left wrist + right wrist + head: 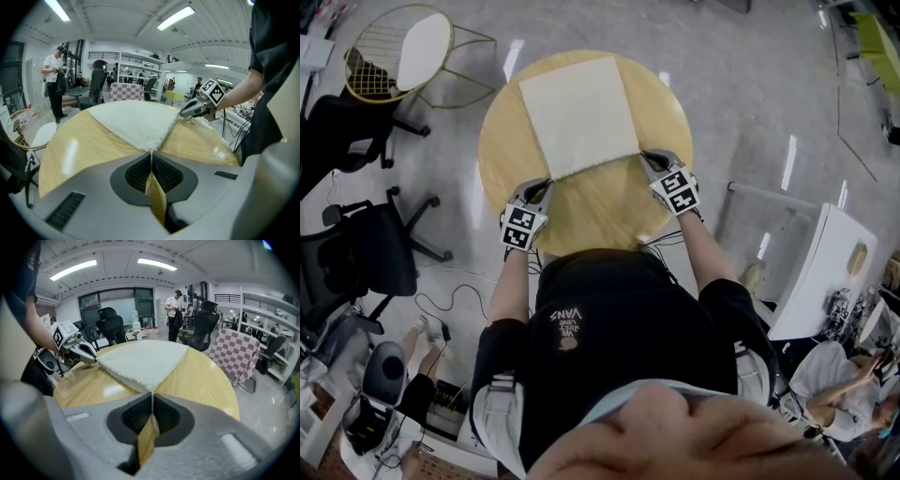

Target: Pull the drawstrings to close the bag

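1. The round light-wood table (502, 141) stands in front of you, and the task's thing lies on its middle.
2. A gold wire chair with a white seat pad (394, 52) stands on the floor to the far left of the table, apart from it.
3. The flat, square, off-white cloth bag (577, 114) lies spread on the tabletop. Its far edge is near the table's far rim, and its two near corners point toward your grippers.
4. Your left gripper (546, 183) sits at the bag's near left corner, angled down at the table. Its jaws are pressed together on a strand that runs out of that corner.
5. Your right gripper (647, 157) sits at the bag's near right corner, angled down the same way, with its jaws likewise closed on a strand.
6. The thin white drawstring (151, 153) runs from the left corner straight in between the left gripper's dark ribbed pads.
7. The second thin white drawstring (152, 397) runs from the right corner in between the right gripper's pads.
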